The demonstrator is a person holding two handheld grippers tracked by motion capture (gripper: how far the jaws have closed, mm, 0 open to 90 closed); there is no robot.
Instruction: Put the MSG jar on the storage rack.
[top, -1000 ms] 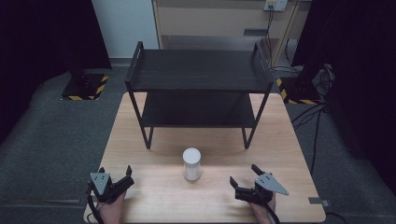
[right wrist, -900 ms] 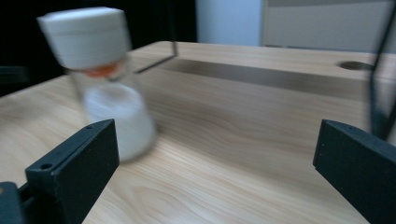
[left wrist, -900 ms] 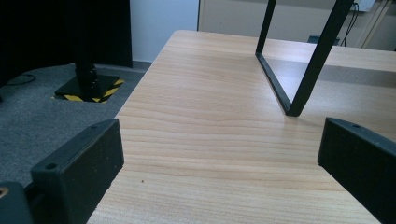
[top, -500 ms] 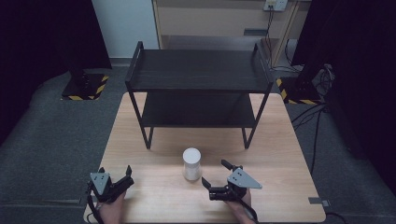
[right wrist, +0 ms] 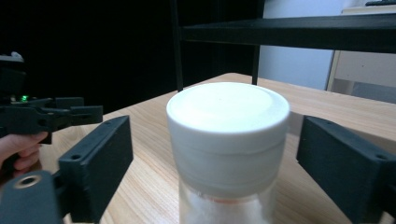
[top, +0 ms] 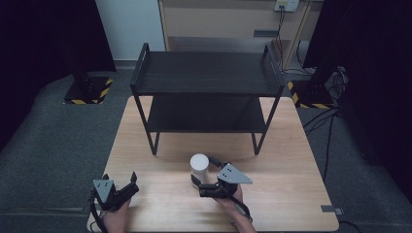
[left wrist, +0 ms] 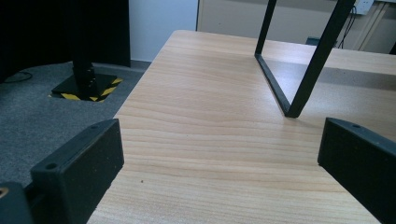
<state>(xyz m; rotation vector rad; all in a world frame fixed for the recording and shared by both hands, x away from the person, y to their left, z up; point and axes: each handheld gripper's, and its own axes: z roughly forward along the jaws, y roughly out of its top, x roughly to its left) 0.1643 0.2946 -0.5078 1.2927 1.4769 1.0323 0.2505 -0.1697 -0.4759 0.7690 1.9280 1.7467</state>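
A wooden worktop (top: pixel 291 160) occupies the centre of the high view, with a black two-tier shelf rack (top: pixel 206 82) standing on its far half, in the upper middle of the frame. A white-capped jar (top: pixel 199 168) stands upright on the worktop just below the rack's front edge, slightly left of the frame's centre. The right claw (top: pixel 200 183) sits in the lower middle of the high view, directly beside the jar, its grey three-cornered plate uppermost and a hand (top: pixel 233 204) behind it. In the right gripper view the jar (right wrist: pixel 229 140) fills the centre of the frame, its white cap above a clear body with pale contents; the two black jaws stand wide apart, one at the lower left and one at the lower right, flanking the jar with a visible gap on each side, so nothing is gripped. The left claw (top: pixel 130 182) lies in the lower left of the high view, well apart from the jar, resting low over the worktop's near edge with a hand (top: pixel 115 218) behind it. In the left gripper view its jaws are spread wide at the lower left and lower right corners, with bare worktop (left wrist: pixel 210 140) between them and one black rack leg (left wrist: pixel 310 70) in the upper right. The left claw (right wrist: pixel 77 114) also appears at the left edge of the right gripper view.
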